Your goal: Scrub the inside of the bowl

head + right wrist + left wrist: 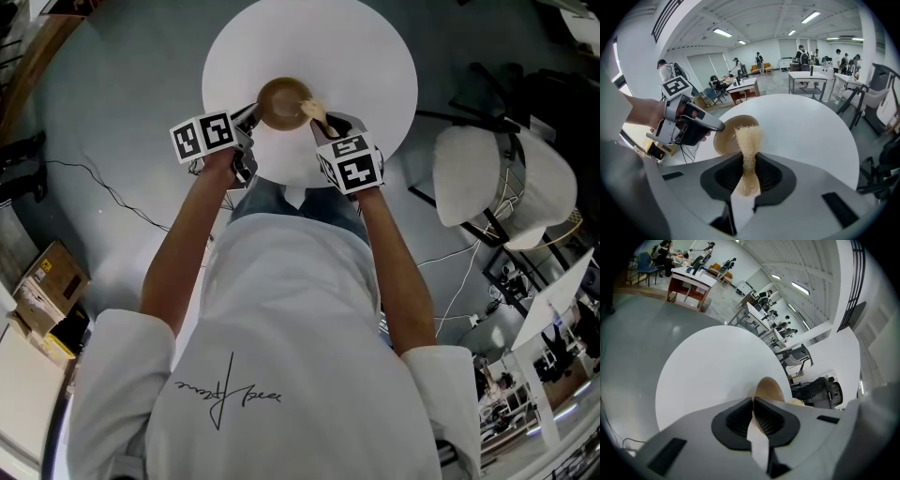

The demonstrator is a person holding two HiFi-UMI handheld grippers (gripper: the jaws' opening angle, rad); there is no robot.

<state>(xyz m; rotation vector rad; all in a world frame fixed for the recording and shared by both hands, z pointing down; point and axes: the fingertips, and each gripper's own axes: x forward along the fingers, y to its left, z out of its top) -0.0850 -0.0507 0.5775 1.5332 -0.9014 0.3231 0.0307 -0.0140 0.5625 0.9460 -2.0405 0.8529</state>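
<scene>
I'm working in a big open workshop with a grey floor, and desks and people far off behind. In front of me is a round white bench [375, 56]. The brown bowl [281, 101] is at the near edge of it, close to the person's body. In the right gripper view it looks tipped up, with its opening turned toward that camera.

The left tongs [753, 401] are pressed almost together. From the right gripper view I judge they are pinching the bowl's thin rim on its left side. The right tongs [749, 164] clamp the lower part of a pale fibrous scrubber [747, 136]. Its frayed head stands out past the tips, at the bowl's right rim. I cannot tell whether the head is touching the inner wall or only sits just in front of it.

I read the step in hand as getting the scrubber down into the bowl and working it round. To do it well, I would:

- Hold the left pinch firm, since a light bowl gripped at one spot of its rim will likely twist or slide once I push.
- Press toward the gripped side rather than away from it.
- Lead with the frayed head so the hard tips stay off the wall.
- Sweep in circles from the floor of the bowl up to the rim.
- Use modest pressure, because the scrubber looks soft and may fold over.
</scene>
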